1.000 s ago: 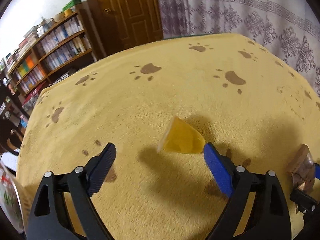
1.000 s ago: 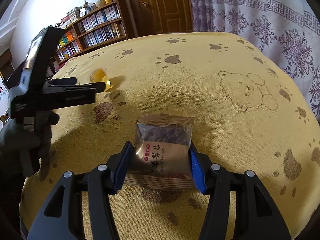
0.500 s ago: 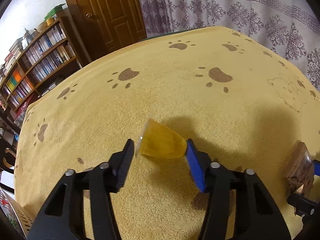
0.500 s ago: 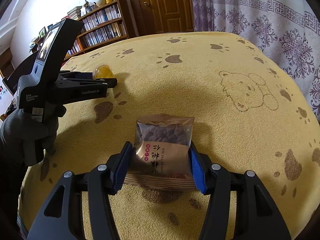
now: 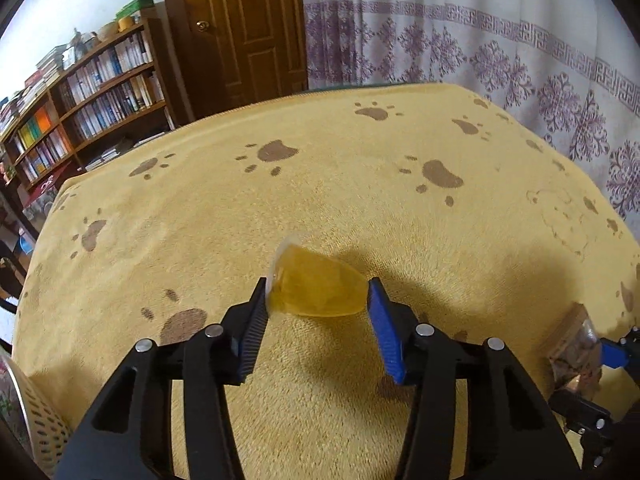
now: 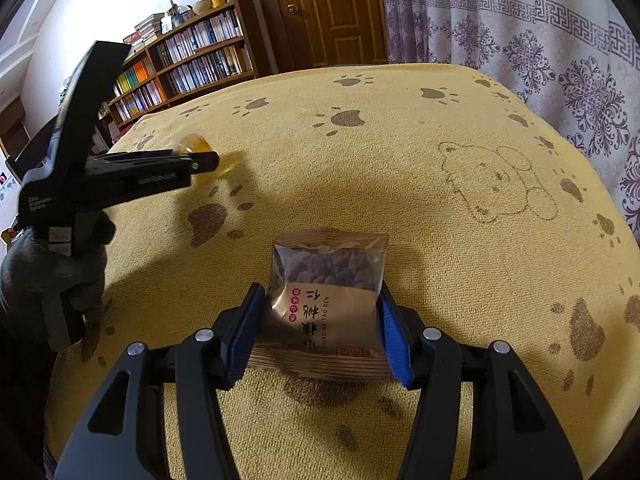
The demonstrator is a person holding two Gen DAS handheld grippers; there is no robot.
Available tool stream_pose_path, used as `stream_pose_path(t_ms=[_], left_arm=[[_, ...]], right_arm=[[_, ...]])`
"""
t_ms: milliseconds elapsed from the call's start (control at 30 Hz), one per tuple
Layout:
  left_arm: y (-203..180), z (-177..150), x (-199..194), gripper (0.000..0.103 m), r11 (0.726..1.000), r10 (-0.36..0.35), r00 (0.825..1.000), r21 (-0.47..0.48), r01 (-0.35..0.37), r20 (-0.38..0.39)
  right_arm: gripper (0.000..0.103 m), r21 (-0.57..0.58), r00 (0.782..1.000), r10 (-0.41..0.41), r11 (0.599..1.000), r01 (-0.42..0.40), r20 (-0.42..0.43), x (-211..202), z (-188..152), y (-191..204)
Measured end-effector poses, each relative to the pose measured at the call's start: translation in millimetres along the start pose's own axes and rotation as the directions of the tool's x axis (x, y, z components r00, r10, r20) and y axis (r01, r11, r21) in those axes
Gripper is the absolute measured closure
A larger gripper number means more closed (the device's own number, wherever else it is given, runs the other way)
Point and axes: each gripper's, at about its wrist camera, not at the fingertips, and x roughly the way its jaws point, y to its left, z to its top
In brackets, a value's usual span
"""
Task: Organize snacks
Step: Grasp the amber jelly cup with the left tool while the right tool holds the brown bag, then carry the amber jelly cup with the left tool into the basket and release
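In the left wrist view, the left gripper (image 5: 318,300) had its two fingers closed in against an orange jelly cup (image 5: 318,290), which lay on its side between the pads. The cup's foil lid faced the left pad and its rounded base met the blue right pad, so the grip ran along the cup's axis. It sat over the yellow paw-print blanket (image 5: 360,184), with a shadow beneath it; whether it rested on the cloth or was just clear of it could not be told. A perforated white basket (image 5: 38,426) showed at the lower left edge, and looked the likely place for the snacks. At the far right the walnut snack packet (image 5: 576,354) appeared in the other tool's tip.

To do this step well, the squeeze should probably stay light: the cup is a soft, slippery shell, and hard pressure along its axis could pop it out or burst the lid. A straight, level lift before any swing towards the basket would suit it.

In the right wrist view, the right gripper (image 6: 320,312) was closed on the walnut snack packet (image 6: 326,300), its pads pressing the two side edges, the lower seam near the blanket (image 6: 400,160). The packet's clear window showed dark kernels. To the left, a gloved hand (image 6: 52,272) held the left gripper (image 6: 204,162), with the jelly cup (image 6: 194,144) at its tip, well apart from the packet.
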Motion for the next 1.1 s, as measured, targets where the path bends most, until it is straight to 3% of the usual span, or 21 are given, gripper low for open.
stream_pose_path(t_ms=[767,1100], left_arm=[[2.4,-9.3,5.7,0.054,0.999,0.006,1.000,-0.033,-0.007,-0.015],[14.2,-16.0,-39.4,0.055,0.996,0.011,0.997,-0.092,-0.004,0.074]], right_arm=[[0.047,0.001,1.000,0.001,1.000,-0.001,0.000,-0.2,-0.1,-0.3],[0.047,0.000,1.000,0.000,1.000,0.000,0.001,-0.3,-0.3,0.1]])
